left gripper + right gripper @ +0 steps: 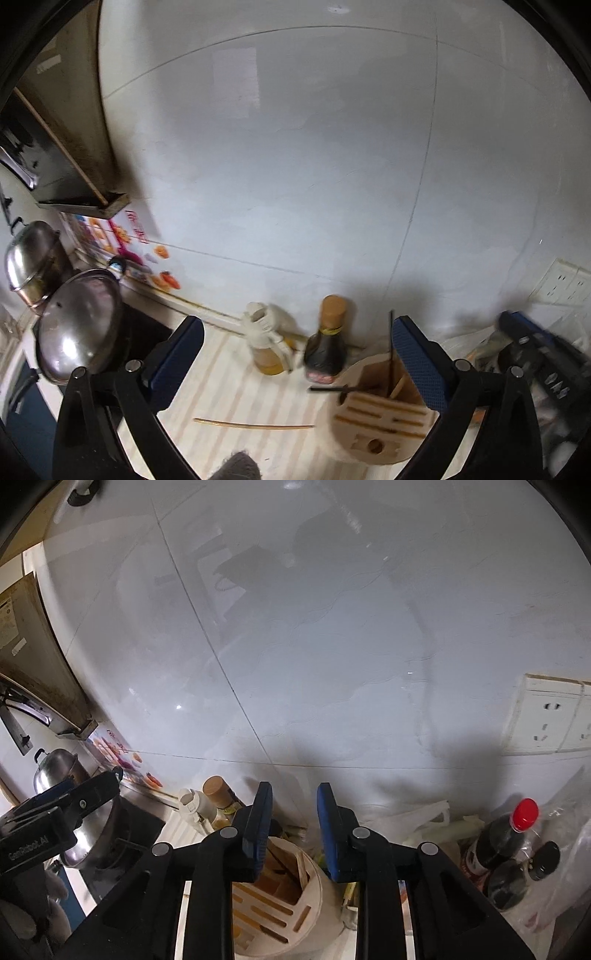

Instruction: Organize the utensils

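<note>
Standing on the striped counter point(221, 387), near the tiled wall point(314, 166), is a round wooden utensil holder point(380, 421) with slots cut in its top and an open compartment at its far side. One dark chopstick point(390, 350) stands upright in that compartment; another dark chopstick point(343, 388) lies across the holder's top, its end sticking out to the left. A pale wooden chopstick point(255, 425) lies flat on the counter just left of the holder, apart from it.

The left gripper point(297, 365) is spread wide with nothing between its pads; its right finger point(417, 365) sits in front of the holder's right side. The right gripper point(293, 834) hangs over the same holder point(280, 897), its jaws partly apart and nothing caught between them.

Just beyond the holder, by the wall, stand a dark sauce bottle point(327, 343) with a tan cap and a pale oil bottle point(266, 339). Far left are two steel pots point(79, 325) on a black hob. To the right lie plastic bags point(424, 819), a red-capped bottle point(502, 834) and, on the wall, a socket point(546, 712).
</note>
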Demonstrator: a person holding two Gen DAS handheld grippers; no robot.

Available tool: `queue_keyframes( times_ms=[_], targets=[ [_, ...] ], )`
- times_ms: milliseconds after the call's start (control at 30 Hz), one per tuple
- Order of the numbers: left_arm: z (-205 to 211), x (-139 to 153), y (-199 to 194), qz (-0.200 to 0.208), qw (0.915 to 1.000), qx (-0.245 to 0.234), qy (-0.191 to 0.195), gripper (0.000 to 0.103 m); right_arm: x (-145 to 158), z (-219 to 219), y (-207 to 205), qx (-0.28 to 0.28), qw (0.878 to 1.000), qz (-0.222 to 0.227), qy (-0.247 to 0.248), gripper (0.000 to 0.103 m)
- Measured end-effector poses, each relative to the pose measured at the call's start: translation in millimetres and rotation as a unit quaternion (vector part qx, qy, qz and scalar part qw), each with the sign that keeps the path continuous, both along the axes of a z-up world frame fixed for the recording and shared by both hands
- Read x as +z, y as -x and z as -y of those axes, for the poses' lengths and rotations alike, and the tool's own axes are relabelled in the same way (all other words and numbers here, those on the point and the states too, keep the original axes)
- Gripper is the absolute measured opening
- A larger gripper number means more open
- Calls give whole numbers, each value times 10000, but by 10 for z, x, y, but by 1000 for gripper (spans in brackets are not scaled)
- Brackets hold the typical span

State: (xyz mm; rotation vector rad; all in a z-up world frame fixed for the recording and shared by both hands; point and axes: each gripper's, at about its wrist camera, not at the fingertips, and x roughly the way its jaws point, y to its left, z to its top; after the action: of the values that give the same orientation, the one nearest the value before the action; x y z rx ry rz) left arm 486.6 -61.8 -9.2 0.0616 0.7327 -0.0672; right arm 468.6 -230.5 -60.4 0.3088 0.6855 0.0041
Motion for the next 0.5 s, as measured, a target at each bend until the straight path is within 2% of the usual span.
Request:
queue_keyframes(
  times_ms=[100, 267, 400, 500],
  targets=[
    [-78, -67, 138, -42, 10000, 10, -48, 103, 22, 60, 154, -87, 10000, -37, 26, 27],
    [-193, -380, 465, -335, 9994, -18, -75, 103, -89, 176, 534, -238, 9993, -295, 71, 28],
    [-220, -861, 776, -823, 9959, -151, -333, 103, -417, 274, 953, -309, 9969, -727, 37, 34],
    [-199, -1325, 1029, -1320, 9893, -262, -560, 103, -824, 346, 1262, -327, 9918, -1238, -44, 36]
  ],
)
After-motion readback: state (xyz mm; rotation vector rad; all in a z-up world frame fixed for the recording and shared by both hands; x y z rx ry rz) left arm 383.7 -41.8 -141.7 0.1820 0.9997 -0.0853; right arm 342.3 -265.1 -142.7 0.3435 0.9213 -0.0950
